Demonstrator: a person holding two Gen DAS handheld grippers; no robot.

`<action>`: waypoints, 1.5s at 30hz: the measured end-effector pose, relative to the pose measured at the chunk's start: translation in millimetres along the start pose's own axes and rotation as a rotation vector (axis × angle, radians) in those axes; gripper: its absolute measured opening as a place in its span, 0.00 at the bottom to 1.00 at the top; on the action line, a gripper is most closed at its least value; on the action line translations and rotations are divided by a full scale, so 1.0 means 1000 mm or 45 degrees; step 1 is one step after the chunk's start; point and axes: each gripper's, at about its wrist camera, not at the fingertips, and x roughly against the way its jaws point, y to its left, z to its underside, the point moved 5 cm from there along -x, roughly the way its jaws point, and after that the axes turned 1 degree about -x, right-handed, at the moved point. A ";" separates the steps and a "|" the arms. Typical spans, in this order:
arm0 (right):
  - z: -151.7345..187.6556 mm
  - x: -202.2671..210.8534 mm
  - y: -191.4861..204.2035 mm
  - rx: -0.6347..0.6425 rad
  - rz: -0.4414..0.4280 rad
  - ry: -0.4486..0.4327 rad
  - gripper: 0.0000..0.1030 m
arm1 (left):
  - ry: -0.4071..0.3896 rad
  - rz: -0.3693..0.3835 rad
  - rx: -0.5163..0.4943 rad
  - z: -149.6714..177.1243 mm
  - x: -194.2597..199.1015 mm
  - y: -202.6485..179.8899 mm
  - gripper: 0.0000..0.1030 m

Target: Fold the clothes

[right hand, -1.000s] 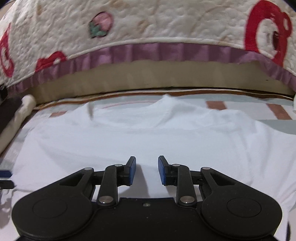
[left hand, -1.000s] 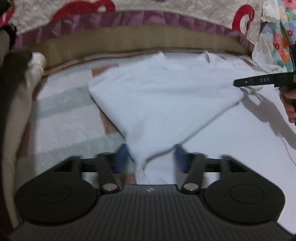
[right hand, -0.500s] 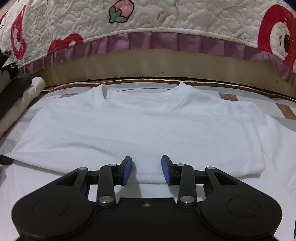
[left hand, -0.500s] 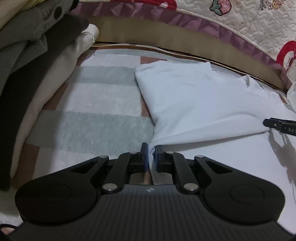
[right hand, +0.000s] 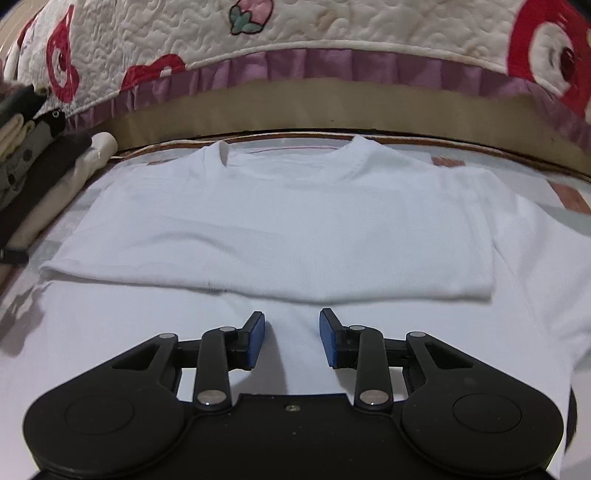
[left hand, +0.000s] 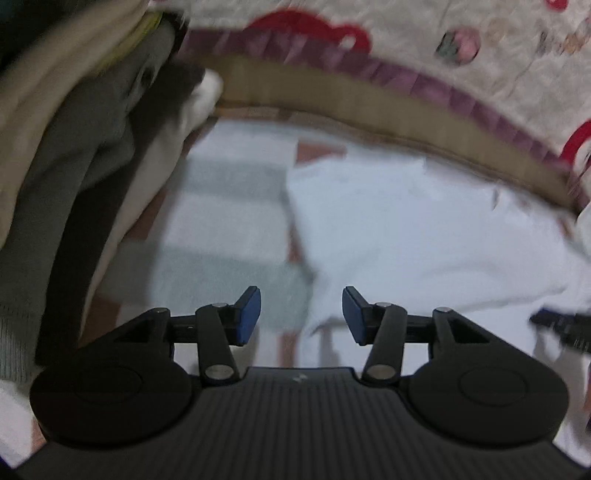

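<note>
One white knit T-shirt [right hand: 295,229], soft, hem folded up over chest, flat on a striped blanket [left hand: 221,229]. Left claw [left hand: 301,314]: jaws just reopened, apart, empty, after pinching the shirt's corner half a second ago. Right claw [right hand: 291,338]: apart, empty, above cloth. One quilt [right hand: 332,33], stitched, purple-frilled. One garment pile [left hand: 74,147] at left.
</note>
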 end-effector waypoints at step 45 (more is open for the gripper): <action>-0.105 0.098 -0.182 -0.524 0.273 -0.687 0.09 | -0.042 0.357 -0.199 0.005 -0.069 -0.134 0.58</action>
